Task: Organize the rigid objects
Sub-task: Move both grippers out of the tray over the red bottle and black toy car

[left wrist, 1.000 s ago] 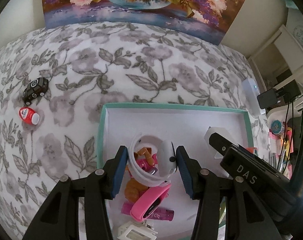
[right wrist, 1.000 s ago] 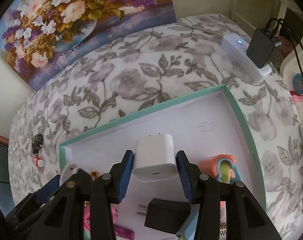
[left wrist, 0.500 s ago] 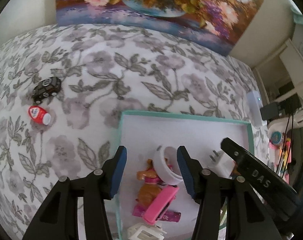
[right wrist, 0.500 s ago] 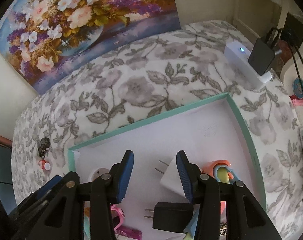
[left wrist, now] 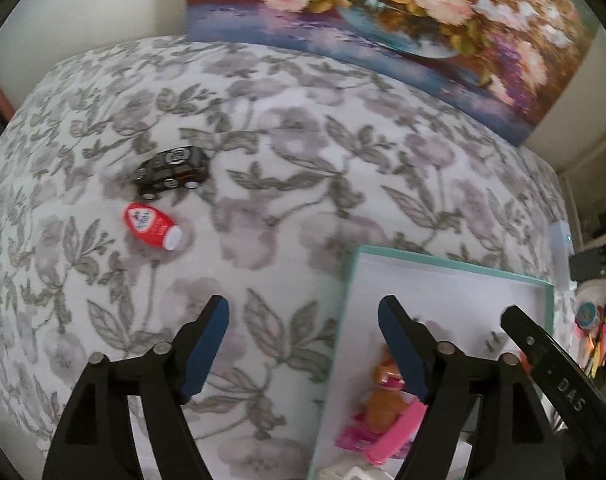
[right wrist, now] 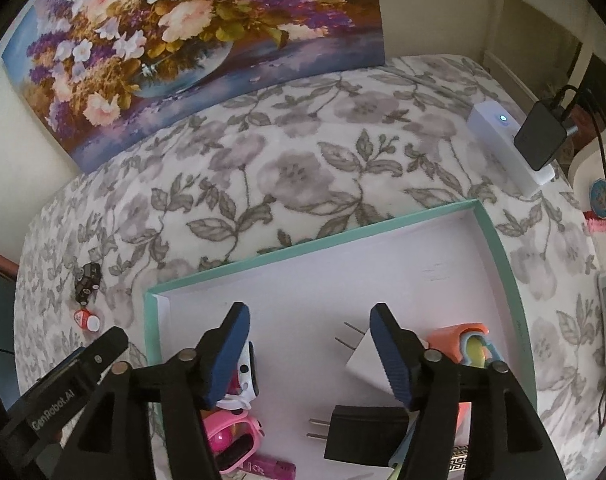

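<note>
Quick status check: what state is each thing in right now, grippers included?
left gripper: open, holding nothing
right gripper: open, holding nothing
white charger: lying in the tray, prongs up-left
black charger: lying in the tray
tray: open, partly filled
toy car: outside the tray
red bottle: on its side, outside the tray

surface: grey floral bedspread [right wrist: 303,168] | far edge: flower painting [right wrist: 191,40] leaning on cream wall [right wrist: 435,8] | right edge: white power strip [right wrist: 507,140] | light: soft daylight

Left view smears the toy car [left wrist: 171,171] and red bottle [left wrist: 151,225], label unreadable. Black charger [right wrist: 365,432] sits half behind the right gripper's finger [right wrist: 395,360]; bottom edge crops the pink pile [left wrist: 383,436].
</note>
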Motion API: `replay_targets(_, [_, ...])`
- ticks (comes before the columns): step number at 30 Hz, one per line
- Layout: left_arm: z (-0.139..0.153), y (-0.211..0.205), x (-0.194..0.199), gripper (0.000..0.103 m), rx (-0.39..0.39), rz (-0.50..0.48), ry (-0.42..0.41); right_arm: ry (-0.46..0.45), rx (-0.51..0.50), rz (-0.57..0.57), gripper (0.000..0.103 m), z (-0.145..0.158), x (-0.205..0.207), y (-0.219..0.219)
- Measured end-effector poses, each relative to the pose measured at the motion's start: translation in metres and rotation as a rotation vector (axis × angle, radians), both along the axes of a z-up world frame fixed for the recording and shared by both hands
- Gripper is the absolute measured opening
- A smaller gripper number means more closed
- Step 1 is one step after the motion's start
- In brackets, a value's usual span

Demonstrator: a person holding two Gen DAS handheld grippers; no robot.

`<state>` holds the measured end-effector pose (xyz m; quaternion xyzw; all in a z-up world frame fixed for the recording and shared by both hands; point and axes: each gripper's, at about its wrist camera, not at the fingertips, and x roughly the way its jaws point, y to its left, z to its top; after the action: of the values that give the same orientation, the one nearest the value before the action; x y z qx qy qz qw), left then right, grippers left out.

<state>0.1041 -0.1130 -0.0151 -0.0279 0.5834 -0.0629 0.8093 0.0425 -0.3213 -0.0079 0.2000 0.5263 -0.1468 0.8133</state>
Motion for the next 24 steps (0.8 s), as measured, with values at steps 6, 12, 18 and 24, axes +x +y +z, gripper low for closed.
replay_targets(6, [-0.003,0.013,0.003,0.092,0.057,0.046,-0.017,0.011,-0.010,0.015,0.078,-0.003,0.004,0.005])
replay_targets(12, [-0.005,0.023,0.006,0.092,0.069,0.076,-0.015,0.018,-0.017,0.026,0.086,-0.005,0.006,0.010])
replay_targets(18, [-0.005,0.030,0.007,0.098,0.074,0.099,-0.030,0.014,-0.025,0.027,0.088,-0.004,0.007,0.011])
replay_targets(24, [-0.002,0.038,0.010,0.099,0.079,0.118,-0.053,0.009,-0.055,0.035,0.103,-0.003,0.009,0.015])
